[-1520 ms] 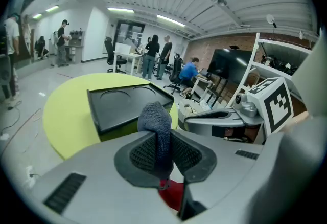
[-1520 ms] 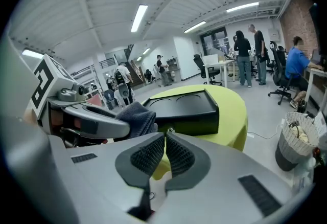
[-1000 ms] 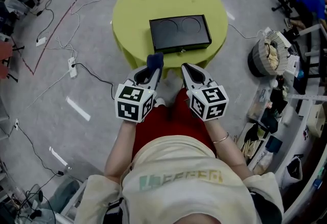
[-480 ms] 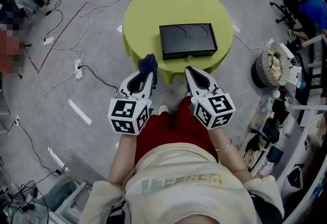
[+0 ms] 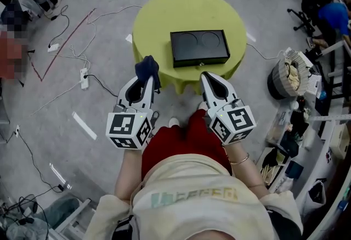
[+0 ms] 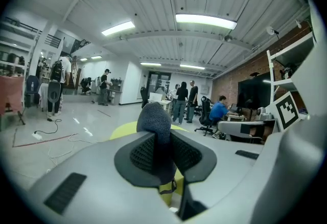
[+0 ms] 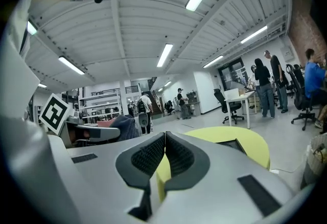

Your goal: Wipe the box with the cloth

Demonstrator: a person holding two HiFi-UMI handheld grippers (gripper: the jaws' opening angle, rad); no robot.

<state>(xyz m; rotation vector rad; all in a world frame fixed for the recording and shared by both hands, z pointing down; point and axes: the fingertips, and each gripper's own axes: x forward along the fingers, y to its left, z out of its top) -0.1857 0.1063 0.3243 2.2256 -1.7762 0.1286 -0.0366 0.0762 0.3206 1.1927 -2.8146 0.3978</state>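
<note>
With cloth (image 5: 148, 67) clamped in left gripper (image 5: 146, 75) and right gripper (image 5: 208, 77) closed empty, reach, press flat onto the box (image 5: 199, 47) lid, sweep edge to edge.

The head view looks steeply down from above the person onto the left gripper (image 5: 146, 81), right gripper (image 5: 208, 78) and round table (image 5: 159, 14). Each gripper view rides close behind its jaws, facing level across the room; all three share the table.
</note>
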